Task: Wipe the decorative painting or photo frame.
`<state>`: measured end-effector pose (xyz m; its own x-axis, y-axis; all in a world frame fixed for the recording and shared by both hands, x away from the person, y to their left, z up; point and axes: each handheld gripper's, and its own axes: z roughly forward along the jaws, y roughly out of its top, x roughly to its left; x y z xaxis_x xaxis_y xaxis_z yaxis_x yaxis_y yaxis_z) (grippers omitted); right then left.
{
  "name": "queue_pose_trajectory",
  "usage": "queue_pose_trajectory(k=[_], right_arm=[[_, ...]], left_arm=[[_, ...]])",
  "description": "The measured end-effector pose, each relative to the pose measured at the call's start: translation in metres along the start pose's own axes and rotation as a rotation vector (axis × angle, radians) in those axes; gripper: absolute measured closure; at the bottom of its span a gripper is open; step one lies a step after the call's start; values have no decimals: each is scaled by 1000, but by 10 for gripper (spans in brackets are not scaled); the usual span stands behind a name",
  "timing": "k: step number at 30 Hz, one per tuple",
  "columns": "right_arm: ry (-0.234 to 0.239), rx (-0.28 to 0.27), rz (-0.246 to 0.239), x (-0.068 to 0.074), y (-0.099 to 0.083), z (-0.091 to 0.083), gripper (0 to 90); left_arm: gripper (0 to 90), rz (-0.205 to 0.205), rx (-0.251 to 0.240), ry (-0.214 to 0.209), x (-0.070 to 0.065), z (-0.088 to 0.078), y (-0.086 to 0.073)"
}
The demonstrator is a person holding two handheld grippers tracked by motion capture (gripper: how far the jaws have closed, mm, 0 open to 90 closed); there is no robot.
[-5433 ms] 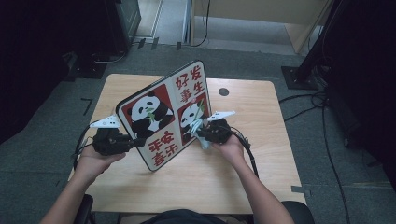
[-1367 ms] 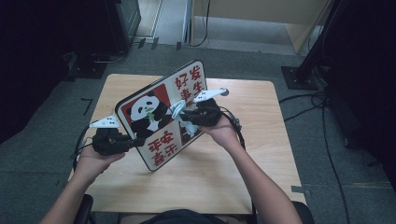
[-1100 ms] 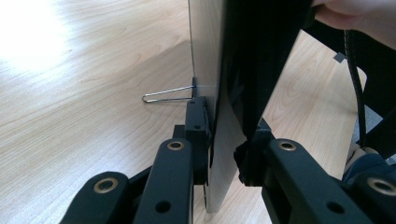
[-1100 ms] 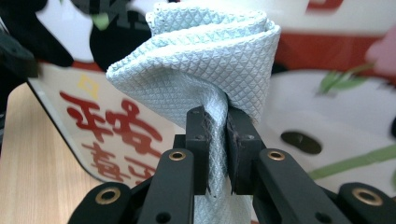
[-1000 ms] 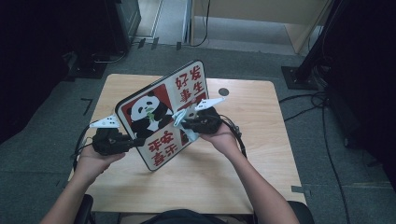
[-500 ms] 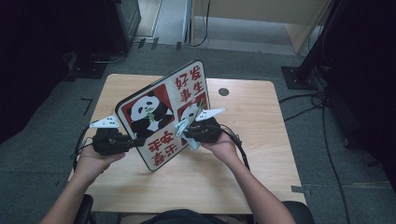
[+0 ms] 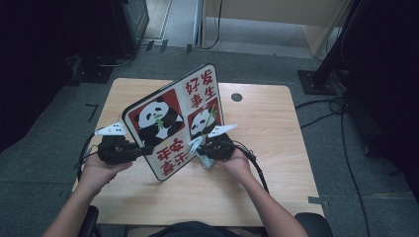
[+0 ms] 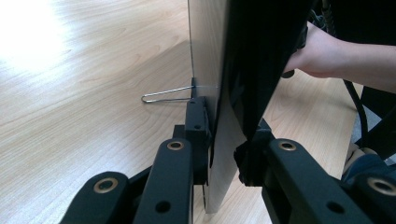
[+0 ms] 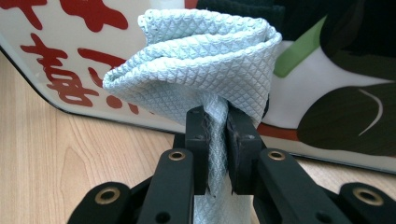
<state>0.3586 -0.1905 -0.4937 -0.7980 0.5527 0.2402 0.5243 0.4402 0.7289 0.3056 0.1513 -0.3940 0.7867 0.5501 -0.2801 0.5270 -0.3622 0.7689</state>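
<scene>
A white panel with two panda pictures and red characters stands tilted on the wooden table. My left gripper is shut on its left edge; in the left gripper view the jaws clamp the panel edge-on. My right gripper is shut on a pale blue waffle-weave cloth and presses it against the panel's front, low on the right panda picture. In the right gripper view the bunched cloth bulges above the jaws, in front of the panel.
A thin wire stand sticks out behind the panel onto the tabletop. A dark round hole sits at the table's far side. Cables trail from both grippers over the table's near edges. Dark equipment stands on the floor around.
My right gripper has slid down the panel's face with the cloth, from near the upper panda picture to its lower right part. The left gripper and the panel have stayed put.
</scene>
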Motion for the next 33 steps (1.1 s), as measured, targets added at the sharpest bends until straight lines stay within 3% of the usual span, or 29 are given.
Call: queue_pose_trajectory(k=[8, 13, 20, 33], right_arm=[[9, 33, 38, 1, 4, -4, 809], [9, -9, 33, 3, 15, -14, 809], [-1, -72, -10, 12, 54, -38, 810], [-18, -131, -98, 33, 130, -78, 810]], left_arm=[[777, -2, -2, 0, 0, 0, 0], [776, -3, -2, 0, 0, 0, 0], [776, -7, -2, 0, 0, 0, 0], [778, -10, -6, 1, 1, 0, 0]])
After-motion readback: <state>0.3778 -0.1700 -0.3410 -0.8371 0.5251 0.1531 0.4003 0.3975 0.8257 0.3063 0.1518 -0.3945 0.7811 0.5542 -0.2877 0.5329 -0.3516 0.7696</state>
